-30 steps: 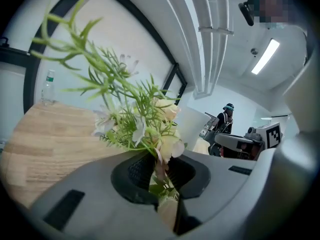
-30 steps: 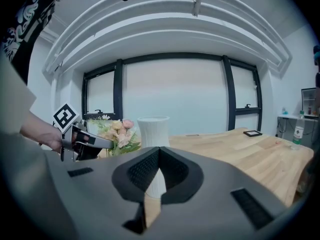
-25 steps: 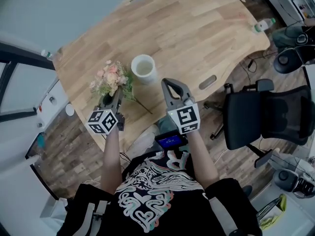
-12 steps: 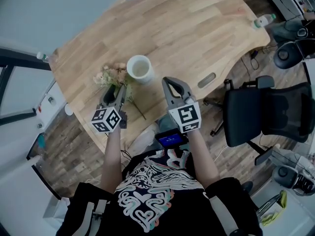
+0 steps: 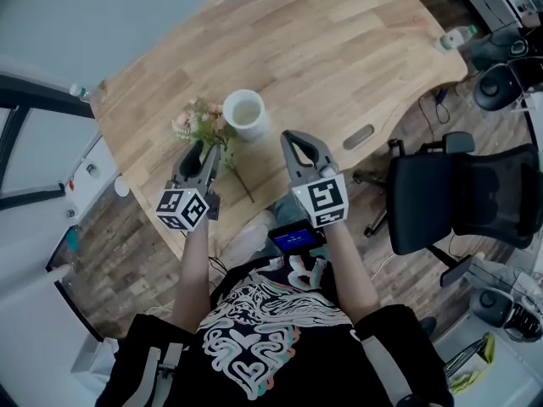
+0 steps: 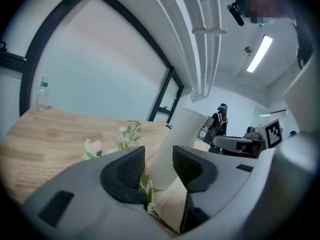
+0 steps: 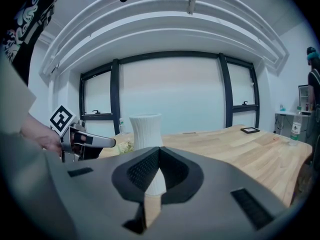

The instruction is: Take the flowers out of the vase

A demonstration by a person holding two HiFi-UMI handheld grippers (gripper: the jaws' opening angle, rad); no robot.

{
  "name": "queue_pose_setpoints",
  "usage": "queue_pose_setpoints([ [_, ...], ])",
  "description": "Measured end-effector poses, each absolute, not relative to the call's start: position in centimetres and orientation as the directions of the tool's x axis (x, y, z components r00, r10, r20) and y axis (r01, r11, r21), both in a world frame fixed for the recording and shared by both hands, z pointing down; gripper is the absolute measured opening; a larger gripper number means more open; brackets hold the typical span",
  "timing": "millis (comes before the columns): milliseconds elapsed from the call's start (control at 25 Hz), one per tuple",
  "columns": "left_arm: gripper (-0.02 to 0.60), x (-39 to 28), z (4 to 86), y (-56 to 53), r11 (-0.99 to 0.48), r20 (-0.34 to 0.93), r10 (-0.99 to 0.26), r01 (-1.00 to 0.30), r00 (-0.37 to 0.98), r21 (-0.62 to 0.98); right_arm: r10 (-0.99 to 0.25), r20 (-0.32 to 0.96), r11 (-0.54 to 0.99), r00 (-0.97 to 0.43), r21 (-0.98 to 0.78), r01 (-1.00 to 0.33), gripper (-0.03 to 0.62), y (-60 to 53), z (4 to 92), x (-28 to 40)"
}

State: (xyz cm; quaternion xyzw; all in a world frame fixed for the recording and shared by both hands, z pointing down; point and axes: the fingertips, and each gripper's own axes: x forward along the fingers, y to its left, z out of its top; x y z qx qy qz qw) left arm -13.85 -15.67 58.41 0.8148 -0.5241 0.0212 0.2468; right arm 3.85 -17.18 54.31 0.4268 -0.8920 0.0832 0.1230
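The pink-and-white flower bunch [image 5: 197, 125] is lying near the pale wooden bench's [image 5: 339, 49] front edge, beside the white ribbed vase [image 5: 246, 114]. The left gripper [image 5: 204, 151] is holding its just-opened fingers spread, with leafy stems between them. The right gripper [image 5: 293, 140] is keeping its fingers pressed together, empty.

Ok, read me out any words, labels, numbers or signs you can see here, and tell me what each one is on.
No text here can be read.
Marker cubes: square black-and-white codes, no letters.
Blue screen at the person's waist: too blurred.
Bottle label: too small.
Shirt print: swirling pattern, no legible words.
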Motion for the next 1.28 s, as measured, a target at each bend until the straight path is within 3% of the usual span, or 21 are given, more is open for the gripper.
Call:
queue_pose_setpoints([
  [200, 0.166, -12.7, 56.5, -14.3, -0.386, 0.256, -0.836, -0.851, 0.485, 0.355, -0.746, 0.27, 0.625, -0.609, -0.032, -0.78, 0.005, -15.9, 53.2, 4.0],
  [360, 0.013, -12.2, 54.4, -12.7, -0.424, 0.234, -0.839, -0.86, 0.491, 0.284, -0.749, 0.249, 0.629, -0.614, -0.025, -0.777, 0.005, -14.4, 51.9, 3.9],
  [400, 0.005, -12.0, 53.8, -12.3, -0.434, 0.227, -0.839, -0.86, 0.494, 0.267, -0.75, 0.242, 0.63, -0.615, -0.021, -0.776, 0.005, -14.0, 51.5, 3.9],
  [880, 0.005, -11.0, 43.8, -6.4, -0.456, 0.081, -0.886, -0.89, 0.456, 0.023, -0.763, 0.167, 0.641, -0.624, 0.068, -0.765, 0.005, -8.6, 44.3, 2.7],
  [1280, 0.004, -11.1, 41.0, -4.3, -0.357, 0.038, -0.934, -0.934, 0.356, -0.019, -0.752, 0.141, 0.659, -0.644, 0.118, -0.743, 0.005, -6.7, 41.5, 3.6],
])
